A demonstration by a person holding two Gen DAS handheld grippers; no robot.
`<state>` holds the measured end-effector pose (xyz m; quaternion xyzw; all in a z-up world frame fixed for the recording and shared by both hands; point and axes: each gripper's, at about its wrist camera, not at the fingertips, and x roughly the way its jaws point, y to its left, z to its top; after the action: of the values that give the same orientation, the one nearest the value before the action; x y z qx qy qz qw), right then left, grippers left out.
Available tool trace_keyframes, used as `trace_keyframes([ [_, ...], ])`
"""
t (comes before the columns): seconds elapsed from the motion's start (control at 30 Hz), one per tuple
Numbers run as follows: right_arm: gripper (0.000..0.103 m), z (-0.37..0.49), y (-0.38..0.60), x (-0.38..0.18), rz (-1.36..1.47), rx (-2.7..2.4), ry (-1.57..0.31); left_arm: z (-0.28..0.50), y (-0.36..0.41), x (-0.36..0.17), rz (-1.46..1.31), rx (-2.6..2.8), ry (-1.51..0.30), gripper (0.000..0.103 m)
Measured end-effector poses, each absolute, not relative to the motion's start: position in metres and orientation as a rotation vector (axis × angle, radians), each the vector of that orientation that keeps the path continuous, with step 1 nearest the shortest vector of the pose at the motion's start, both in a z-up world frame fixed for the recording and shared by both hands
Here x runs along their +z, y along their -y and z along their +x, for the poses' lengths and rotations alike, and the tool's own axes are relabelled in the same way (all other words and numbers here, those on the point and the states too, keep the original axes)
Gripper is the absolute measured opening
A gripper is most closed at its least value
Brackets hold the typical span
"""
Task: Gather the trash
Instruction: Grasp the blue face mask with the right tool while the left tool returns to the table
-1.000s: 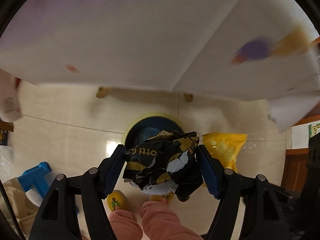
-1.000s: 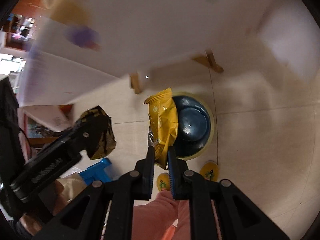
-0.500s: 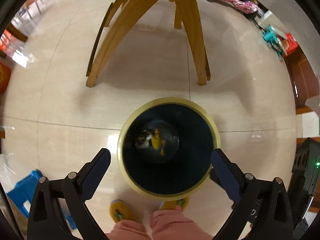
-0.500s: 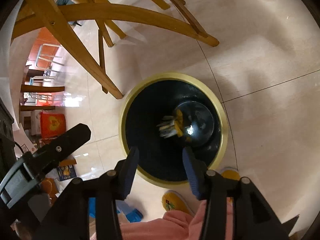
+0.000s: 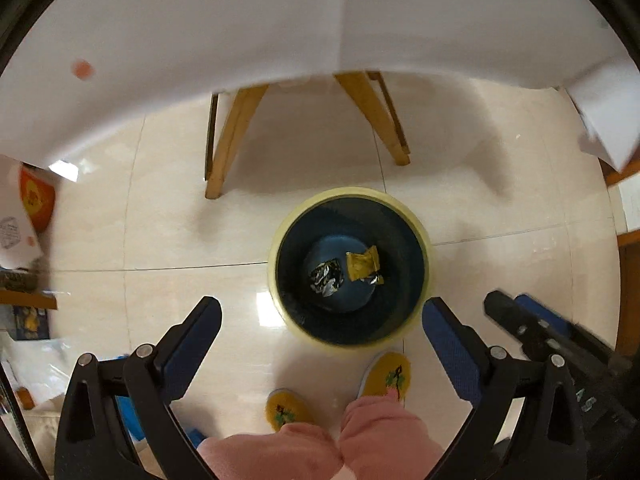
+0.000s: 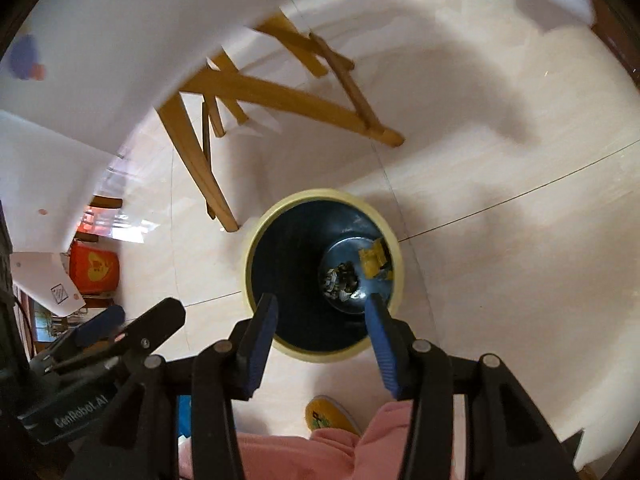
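A dark blue trash bin with a pale yellow rim [image 5: 424, 236] [image 6: 256, 236] stands on the tiled floor below both grippers. At its bottom lie a crumpled black wrapper [image 5: 327, 277] [image 6: 340, 278] and a yellow snack bag [image 5: 362, 266] [image 6: 373, 261]. My left gripper [image 5: 322, 312] hangs above the bin, open wide, with nothing between its fingers. My right gripper [image 6: 320, 308] is also over the bin, open about halfway and empty. The right gripper's fingers [image 5: 520, 320] show at the right edge of the left wrist view, and the left gripper's fingers [image 6: 160, 318] at lower left of the right wrist view.
A table with a white cloth [image 5: 280, 32] and wooden legs [image 5: 228, 140] [image 6: 192, 152] stands just beyond the bin. The person's pink trouser legs [image 5: 384, 436] and yellow slippers [image 5: 386, 374] are close to the bin's near side. Boxes and clutter [image 6: 94, 266] sit at the left.
Both grippers let go: the black wrapper left the left one, the yellow bag left the right one, and both now lie in the bin. Both views dipped towards the bin, then pulled back.
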<state>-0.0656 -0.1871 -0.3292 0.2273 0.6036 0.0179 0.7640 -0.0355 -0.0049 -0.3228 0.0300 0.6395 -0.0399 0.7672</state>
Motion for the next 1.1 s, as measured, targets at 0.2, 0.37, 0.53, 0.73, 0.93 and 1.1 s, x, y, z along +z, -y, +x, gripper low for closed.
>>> trace_keyframes([
  [0.2,0.046,-0.086,0.197,-0.251,0.487,0.003,-1.244,-0.046,0.006,-0.243,0.107,-0.140,-1.348,0.099],
  [0.37,0.046,-0.100,0.200,-0.173,0.509,0.000,-1.175,-0.049,-0.004,-0.167,0.119,-0.154,-1.292,0.099],
  [0.53,0.046,-0.108,0.189,-0.097,0.455,0.029,-1.103,-0.046,-0.015,-0.095,0.109,-0.164,-1.216,0.099],
  [0.73,0.046,-0.106,0.170,-0.029,0.408,0.046,-1.018,-0.043,-0.027,-0.029,0.095,-0.167,-1.107,0.099],
  [0.93,0.046,-0.094,0.163,0.013,0.394,0.047,-0.946,-0.035,-0.029,0.012,0.098,-0.197,-1.005,0.099],
  [1.1,0.046,-0.082,0.161,0.031,0.391,0.021,-0.910,-0.028,-0.029,0.043,0.111,-0.223,-0.939,0.099],
])
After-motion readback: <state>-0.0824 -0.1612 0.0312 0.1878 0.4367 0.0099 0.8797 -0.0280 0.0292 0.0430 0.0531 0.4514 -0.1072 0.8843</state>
